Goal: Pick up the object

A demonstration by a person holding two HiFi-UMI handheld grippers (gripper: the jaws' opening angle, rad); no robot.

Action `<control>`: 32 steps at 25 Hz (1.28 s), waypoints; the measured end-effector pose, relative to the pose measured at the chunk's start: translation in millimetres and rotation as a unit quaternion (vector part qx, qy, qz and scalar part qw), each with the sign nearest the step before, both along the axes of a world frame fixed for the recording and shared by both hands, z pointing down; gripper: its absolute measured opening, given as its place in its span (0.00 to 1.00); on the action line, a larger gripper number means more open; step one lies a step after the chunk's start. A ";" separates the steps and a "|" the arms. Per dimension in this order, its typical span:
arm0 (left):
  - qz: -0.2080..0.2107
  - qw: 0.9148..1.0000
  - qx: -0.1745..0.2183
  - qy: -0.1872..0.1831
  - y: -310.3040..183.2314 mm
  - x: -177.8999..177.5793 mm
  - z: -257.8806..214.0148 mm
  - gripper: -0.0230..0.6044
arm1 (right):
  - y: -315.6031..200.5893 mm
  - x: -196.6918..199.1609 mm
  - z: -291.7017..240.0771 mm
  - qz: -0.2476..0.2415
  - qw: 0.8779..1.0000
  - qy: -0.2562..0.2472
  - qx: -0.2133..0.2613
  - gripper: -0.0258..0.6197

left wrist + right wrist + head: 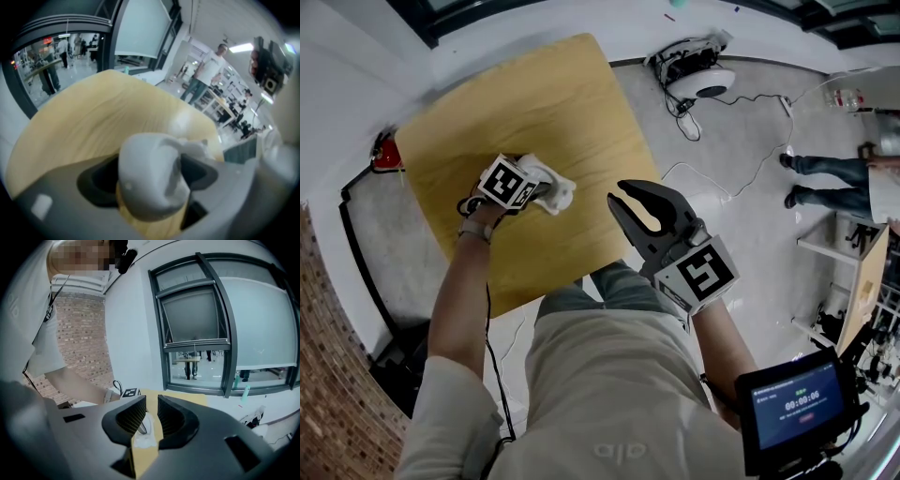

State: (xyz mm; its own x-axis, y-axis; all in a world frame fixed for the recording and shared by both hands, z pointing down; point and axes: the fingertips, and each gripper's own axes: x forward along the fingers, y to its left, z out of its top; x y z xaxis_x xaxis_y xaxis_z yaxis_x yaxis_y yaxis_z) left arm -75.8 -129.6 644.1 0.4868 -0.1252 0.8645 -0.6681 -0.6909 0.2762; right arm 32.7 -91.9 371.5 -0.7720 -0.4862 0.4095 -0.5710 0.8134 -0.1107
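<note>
One crumpled white soft object (pixel 150 173) is clasped between the jaws of the left hand-held gripper (pixel 540 192), on the light wooden tabletop (pixel 544 103) beneath it. Off to its right, the right hand-held gripper (pixel 151 414) is held unclenched and empty. Grasping appears done; a steady lift is called for.

Left forearm (pixel 457 295) bare, stretched forward, strap on the wrist (pixel 474 229). Left gripper (pixel 536 189) points away from the body, marker cube (pixel 508 182) on top. Its jaws stand wide and closed on a white object (pixel 152 176), which fills the span between the fingers and bulges out past the tips.

Right forearm (pixel 727 342) bent in close to the torso. Right gripper (pixel 621 195) held level, apart from the left one. Its ribbed pads (pixel 131 415) face each other across a narrow gap, nothing gripped between them.
</note>
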 end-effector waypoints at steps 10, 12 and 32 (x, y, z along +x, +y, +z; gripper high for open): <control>-0.099 0.991 -0.011 0.089 -1.8 -3.8 -25.1 0.58 | 0.8 4.2 -2.0 -0.006 1.000 -0.002 0.004 0.13; -0.113 0.988 -0.004 0.103 -5.5 -4.9 -35.2 0.58 | 0.8 4.0 -3.1 -0.007 1.000 -0.003 0.005 0.13; -0.263 0.926 0.132 0.238 -5.0 -51.7 -188.0 0.58 | -7.5 -9.9 -67.0 -0.034 0.995 -0.036 0.086 0.13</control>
State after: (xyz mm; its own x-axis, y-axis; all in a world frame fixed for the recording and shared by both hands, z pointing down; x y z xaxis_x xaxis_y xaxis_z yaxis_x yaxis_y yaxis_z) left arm -127.5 -134.6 456.1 0.6172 -0.6290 0.4727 -0.7766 -0.3905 0.4944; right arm 22.7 -99.4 304.5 -0.8300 -0.4899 0.2667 -0.5094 0.8605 -0.0048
